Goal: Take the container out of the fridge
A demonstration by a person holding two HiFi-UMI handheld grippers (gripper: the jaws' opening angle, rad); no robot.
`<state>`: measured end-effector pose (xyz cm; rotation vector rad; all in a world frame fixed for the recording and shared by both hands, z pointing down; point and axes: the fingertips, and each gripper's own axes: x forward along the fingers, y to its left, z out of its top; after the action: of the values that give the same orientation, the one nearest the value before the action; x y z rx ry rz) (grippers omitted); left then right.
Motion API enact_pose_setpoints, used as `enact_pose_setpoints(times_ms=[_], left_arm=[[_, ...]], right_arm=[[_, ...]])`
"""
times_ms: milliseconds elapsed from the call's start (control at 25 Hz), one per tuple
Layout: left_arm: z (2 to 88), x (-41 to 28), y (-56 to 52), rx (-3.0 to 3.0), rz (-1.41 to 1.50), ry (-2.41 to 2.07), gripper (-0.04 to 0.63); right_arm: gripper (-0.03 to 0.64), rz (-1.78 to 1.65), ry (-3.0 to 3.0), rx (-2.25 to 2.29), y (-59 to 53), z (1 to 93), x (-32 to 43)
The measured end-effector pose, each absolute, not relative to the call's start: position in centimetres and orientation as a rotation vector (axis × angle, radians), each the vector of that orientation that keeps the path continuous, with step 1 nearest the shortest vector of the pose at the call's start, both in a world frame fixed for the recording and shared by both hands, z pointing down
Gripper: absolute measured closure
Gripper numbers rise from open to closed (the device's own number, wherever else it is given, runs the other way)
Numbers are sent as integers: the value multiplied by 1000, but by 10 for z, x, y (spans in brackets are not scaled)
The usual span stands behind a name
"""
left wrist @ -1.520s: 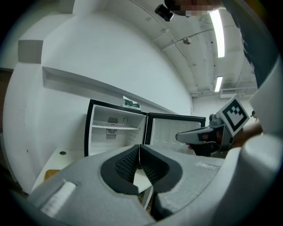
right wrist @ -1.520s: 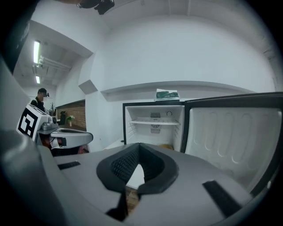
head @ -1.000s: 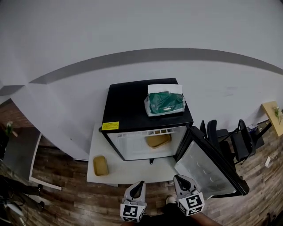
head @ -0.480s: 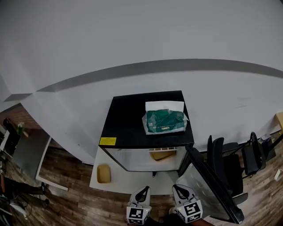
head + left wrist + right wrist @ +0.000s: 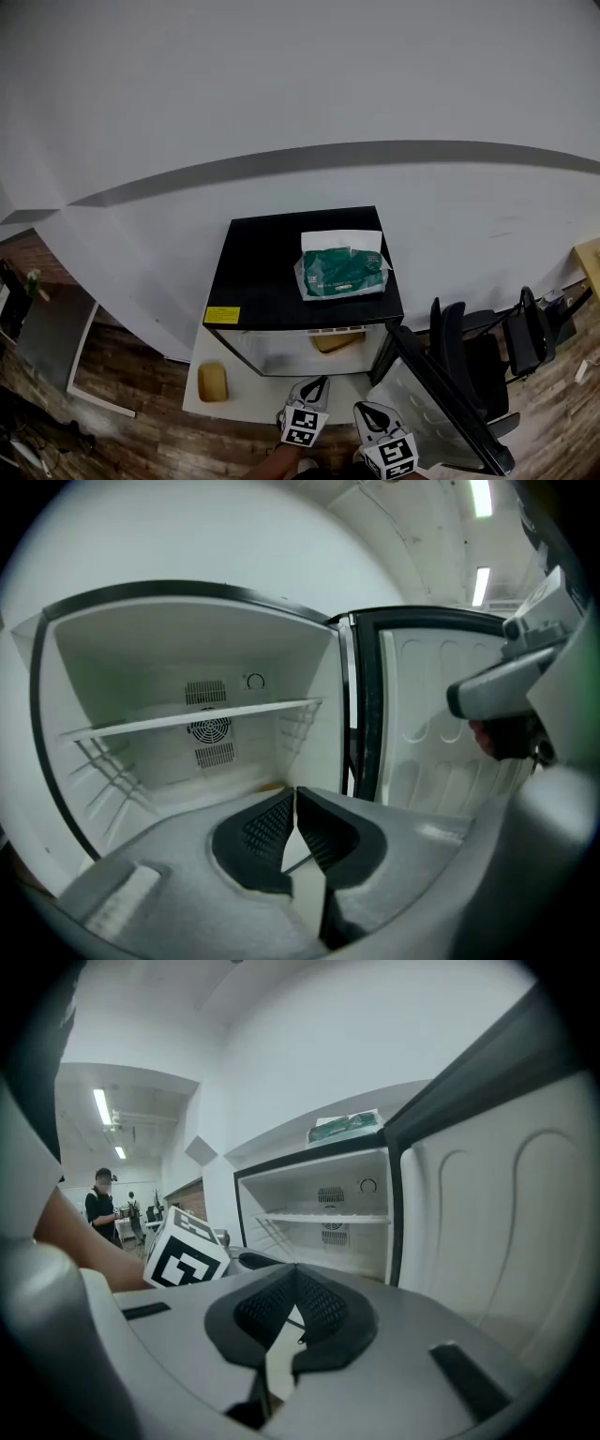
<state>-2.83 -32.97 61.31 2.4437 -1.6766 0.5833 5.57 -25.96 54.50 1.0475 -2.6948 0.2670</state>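
Your left gripper (image 5: 320, 384) and right gripper (image 5: 362, 411) are both pressed together and empty; the left is nearer the shallow tan container (image 5: 335, 341) lying crosswise just ahead inside the open black mini fridge (image 5: 262, 258).

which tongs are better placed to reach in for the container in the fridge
Left, probably. The left tongs sit in front of the open fridge, facing its inside, nearer the container. The right tongs sit back beside the door. Both are shut, so open first.

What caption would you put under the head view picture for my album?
Left gripper and right gripper, both shut, face the open fridge holding a yellow container.
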Motion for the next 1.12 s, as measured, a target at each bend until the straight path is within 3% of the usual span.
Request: enact_pose_setpoints(times_ms=[480,640,1120], left_arm=[[660,-24,-396,2572,926,-1501,574],[680,-22,-408,2604,1047,-1407,478],[745,-9,-450,2629,1387,-1112,437]], right_arm=[[617,305,-2641,1139,-275,553,61],[617,315,-2628,1136,-276,558,57],[617,351,-2558,1178,-282,574,65]])
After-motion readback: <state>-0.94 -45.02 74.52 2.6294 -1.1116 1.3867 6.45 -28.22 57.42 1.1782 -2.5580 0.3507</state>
